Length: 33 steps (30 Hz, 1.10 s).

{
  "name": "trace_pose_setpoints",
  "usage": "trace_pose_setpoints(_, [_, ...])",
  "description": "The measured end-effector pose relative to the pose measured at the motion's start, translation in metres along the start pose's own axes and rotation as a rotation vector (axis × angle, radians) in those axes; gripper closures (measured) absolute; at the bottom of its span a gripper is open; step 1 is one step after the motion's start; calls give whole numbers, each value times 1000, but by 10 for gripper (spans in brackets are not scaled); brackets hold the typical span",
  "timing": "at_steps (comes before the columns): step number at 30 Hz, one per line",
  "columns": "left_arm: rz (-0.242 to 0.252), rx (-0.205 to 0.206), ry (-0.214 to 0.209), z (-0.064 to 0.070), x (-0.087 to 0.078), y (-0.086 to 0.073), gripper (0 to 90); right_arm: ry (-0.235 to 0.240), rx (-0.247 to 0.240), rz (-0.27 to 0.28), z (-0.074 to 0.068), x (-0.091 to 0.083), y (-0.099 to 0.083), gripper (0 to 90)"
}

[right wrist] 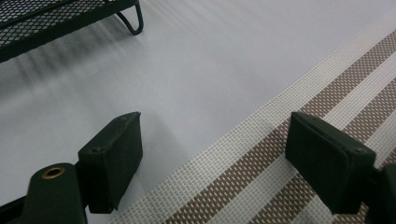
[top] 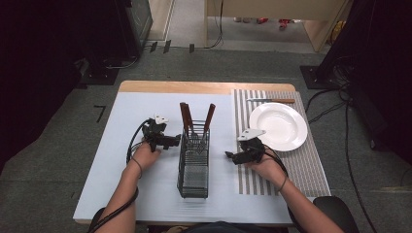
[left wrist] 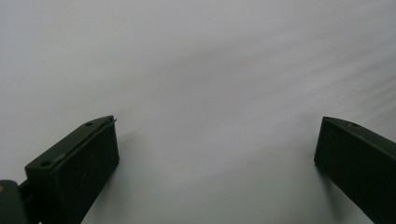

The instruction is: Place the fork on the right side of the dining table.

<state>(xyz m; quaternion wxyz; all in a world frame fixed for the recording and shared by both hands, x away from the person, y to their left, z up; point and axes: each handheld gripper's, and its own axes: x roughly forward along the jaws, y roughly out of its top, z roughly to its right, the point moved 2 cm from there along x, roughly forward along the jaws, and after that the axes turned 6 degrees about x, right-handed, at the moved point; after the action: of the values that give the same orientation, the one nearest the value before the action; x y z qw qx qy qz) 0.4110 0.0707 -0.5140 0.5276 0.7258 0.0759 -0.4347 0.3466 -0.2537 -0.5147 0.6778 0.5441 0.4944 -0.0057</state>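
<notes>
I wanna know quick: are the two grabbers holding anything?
Left gripper: open, holding nothing, over the table.
Right gripper: open, holding nothing, over the striped mat's edge.

From here I see my right gripper point(right wrist: 212, 158) with its jaws spread wide and nothing between them. The left jaw hangs over the plain pale table point(right wrist: 196, 70); the right jaw sits over the striped mat point(right wrist: 299, 107). The mat's edge runs diagonally between the two jaws, so the gripper straddles it. The mat is a white weave with brown stripes. Beyond the mat edge, well apart from it at the upper left, I make out a black mesh basket point(right wrist: 51, 16) with one curved wire foot on the table. I think the jaws hover just above the surface, though contact is hard to judge.
</notes>
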Motion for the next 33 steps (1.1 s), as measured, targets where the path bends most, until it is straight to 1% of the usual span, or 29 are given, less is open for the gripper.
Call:
trace_pose_setpoints(2, [0, 0, 0, 0, 0, 0, 0, -3, 1, -8, 0, 0, 1, 186])
trace_pose_setpoints(6, [0, 0, 0, 0, 0, 0, 0, -6, 6, -54, -1, 0, 6, 187])
trace_pose_setpoints(9, [0, 0, 0, 0, 0, 0, 0, -9, 2, -65, -1, 1, 8, 187])
trace_pose_setpoints(10, [0, 0, 0, 0, 0, 0, 0, -9, 5, -84, -1, 1, 9, 187])
trace_pose_setpoints(11, [1, 0, 0, 0, 0, 0, 0, -11, 3, -91, -1, 1, 10, 187])
trace_pose_setpoints(14, [0, 0, 0, 0, 0, 0, 0, -4, 11, -106, -2, 0, 12, 187])
trace_pose_setpoints(16, [0, -1, 0, 0, 0, 0, 0, 1, 24, -128, -1, -1, 13, 191])
trace_pose_setpoints(21, [0, 0, 0, 0, 0, 0, 0, 0, 46, -153, 0, -4, 16, 193])
trace_pose_setpoints(23, [0, -1, 0, 0, 0, 0, 0, 14, 67, -160, 1, -7, 18, 220])
trace_pose_setpoints(24, [0, 0, -1, 0, 0, 0, 0, 36, 89, -166, 2, -9, 19, 239])
trace_pose_setpoints(26, [0, -1, 0, 0, 0, 0, 0, 44, 94, -172, 2, -9, 20, 244])
trace_pose_setpoints(28, [-1, -1, -1, 0, 0, 0, 0, 55, 115, -183, 3, -11, 22, 248])
trace_pose_setpoints(33, [-1, 0, 0, 0, 0, 0, 0, 75, 106, -186, 0, -17, 26, 264])
